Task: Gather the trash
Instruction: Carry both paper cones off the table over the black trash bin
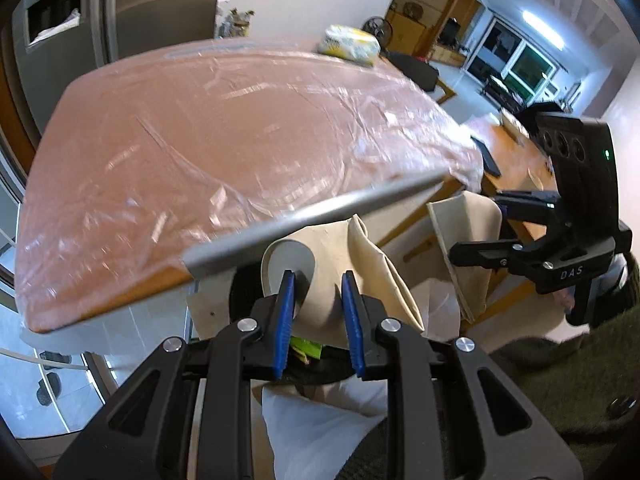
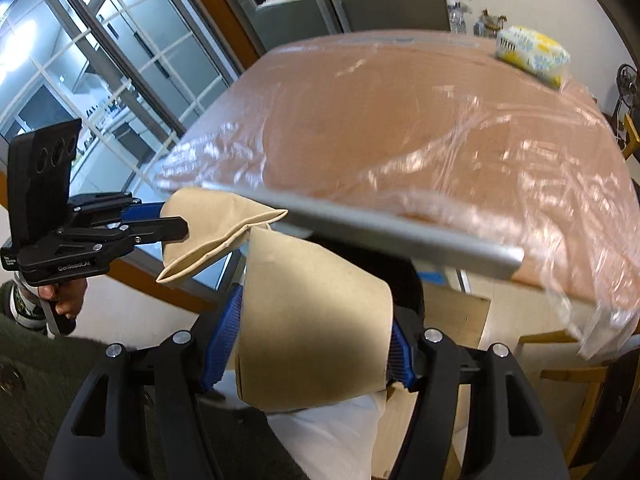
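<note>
Trash, as far as can be judged, goes into the brown paper bag, hung below the worktop edge. Right tongs grip its near wall; left tongs stand narrow around the rim at nine o'clock, contact unclear. Probably both hold the mouth open. Something green lies inside. A yellow-flowered pack sits at one o'clock.
</note>
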`<state>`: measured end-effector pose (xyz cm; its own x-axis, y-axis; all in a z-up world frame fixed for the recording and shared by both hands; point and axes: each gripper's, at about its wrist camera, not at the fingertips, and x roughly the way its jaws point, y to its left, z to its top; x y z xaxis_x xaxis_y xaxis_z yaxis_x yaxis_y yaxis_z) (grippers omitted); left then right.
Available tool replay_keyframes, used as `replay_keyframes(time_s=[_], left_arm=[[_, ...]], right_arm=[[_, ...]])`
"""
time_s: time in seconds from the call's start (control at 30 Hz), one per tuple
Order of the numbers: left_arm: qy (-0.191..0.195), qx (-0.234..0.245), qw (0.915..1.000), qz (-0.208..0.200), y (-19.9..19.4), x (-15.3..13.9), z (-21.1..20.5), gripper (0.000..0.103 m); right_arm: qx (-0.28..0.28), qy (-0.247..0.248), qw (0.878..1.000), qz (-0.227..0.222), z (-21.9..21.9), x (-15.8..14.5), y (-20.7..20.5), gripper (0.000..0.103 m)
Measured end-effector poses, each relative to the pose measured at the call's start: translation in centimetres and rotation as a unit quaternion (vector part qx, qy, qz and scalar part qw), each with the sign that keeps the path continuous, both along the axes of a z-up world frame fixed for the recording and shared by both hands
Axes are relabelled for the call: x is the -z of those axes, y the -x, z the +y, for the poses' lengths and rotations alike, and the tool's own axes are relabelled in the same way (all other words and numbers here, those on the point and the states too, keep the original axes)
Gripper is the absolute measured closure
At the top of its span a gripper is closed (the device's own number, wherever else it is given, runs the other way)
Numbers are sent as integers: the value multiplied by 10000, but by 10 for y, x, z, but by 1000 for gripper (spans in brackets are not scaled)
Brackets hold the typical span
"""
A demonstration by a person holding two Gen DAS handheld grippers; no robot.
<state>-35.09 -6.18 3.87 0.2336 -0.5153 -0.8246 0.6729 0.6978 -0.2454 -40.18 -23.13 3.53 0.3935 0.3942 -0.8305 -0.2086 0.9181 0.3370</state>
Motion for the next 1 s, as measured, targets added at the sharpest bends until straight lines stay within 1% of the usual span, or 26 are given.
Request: replay_keyframes(time_s=[0.2, 0.4, 0.67, 0.77, 1.0], left_arm=[[-386, 268, 9988, 117, 10, 28, -8, 77], [-682, 388, 9965, 285, 11, 59, -12, 77], [-891, 339, 9949, 330, 0, 87, -22, 77], [-940, 306, 9946, 326, -2, 94, -24, 77], [-1092, 228, 9933, 286, -10, 110, -33, 77]], right_arm=[[-21, 55, 9994, 345, 3, 31, 1, 41], [-18, 164, 9986, 495, 10, 55, -5, 41], [146, 407, 9974, 584, 21, 80, -15, 41], [213, 553, 9964, 606, 25, 91, -20, 41], [492, 652, 9940, 733, 16, 107, -30, 41]])
